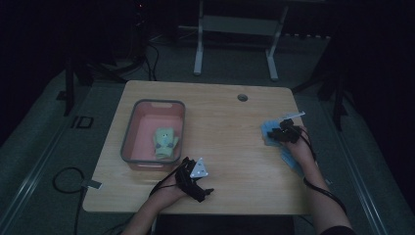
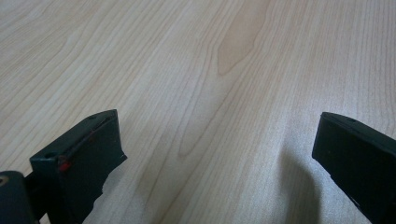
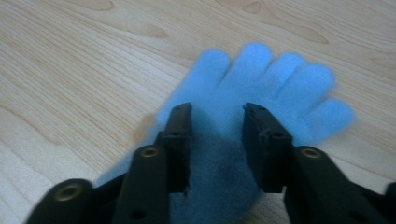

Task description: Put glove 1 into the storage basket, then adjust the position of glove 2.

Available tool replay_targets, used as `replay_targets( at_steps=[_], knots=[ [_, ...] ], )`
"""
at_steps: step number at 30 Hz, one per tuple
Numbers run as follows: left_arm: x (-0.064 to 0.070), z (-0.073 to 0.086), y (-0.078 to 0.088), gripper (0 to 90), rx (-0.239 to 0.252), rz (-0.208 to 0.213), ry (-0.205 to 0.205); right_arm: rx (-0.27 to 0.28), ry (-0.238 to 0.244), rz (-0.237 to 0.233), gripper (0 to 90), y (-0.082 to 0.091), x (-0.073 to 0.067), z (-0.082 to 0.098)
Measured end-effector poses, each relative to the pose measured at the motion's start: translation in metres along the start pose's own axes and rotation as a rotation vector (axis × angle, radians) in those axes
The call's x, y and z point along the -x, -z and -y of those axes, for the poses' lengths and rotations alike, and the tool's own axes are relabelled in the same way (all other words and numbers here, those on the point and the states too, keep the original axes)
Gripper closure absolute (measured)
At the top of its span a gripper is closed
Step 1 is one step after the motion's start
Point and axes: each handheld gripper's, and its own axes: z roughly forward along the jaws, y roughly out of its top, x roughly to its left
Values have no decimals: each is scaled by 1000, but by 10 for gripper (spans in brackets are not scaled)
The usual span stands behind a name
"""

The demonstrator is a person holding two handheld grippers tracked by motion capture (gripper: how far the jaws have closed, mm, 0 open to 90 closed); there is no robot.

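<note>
Gloves: one blue [image 3: 261, 88] between narrowed right gripper [image 3: 217, 114] jaws, perhaps pinched; left gripper [image 2: 219, 140] wide.

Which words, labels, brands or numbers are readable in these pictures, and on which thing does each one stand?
"ID": pale marking on the floor, left of the table; reading uncertain in the dim light.
Nothing readable on the pink bin, blue glove, or either gripper.
</note>
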Motion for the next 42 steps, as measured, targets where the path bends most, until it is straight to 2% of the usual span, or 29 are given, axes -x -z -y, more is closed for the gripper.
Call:
replay_targets(
  at_steps=[4,12,16,22,27,33,36,39,42],
  knots=[
    [0,0,-1,19,0,0,-1,6,-20,3,759,0,0,2],
    [0,0,-1,19,0,1,-4,-11,-83,2,817,1,0,-1],
    [0,0,-1,19,-4,3,-4,-4,-86,6,829,5,-4,-3],
    [0,0,-1,19,-6,2,-5,57,-73,0,832,30,-27,-18],
    [0,0,-2,19,-11,0,-9,109,-40,-1,832,54,-49,-30],
    [-1,0,-1,19,-9,1,-4,128,-3,-11,831,73,-74,-35],
    [-1,0,-1,19,-8,-2,-2,148,5,-55,831,79,-86,-33],
    [-1,0,-1,19,-7,-2,-2,147,23,-63,831,83,-99,-31],
    [-1,0,-1,19,-9,-2,-7,142,53,-52,831,87,-114,-29]
  ],
)
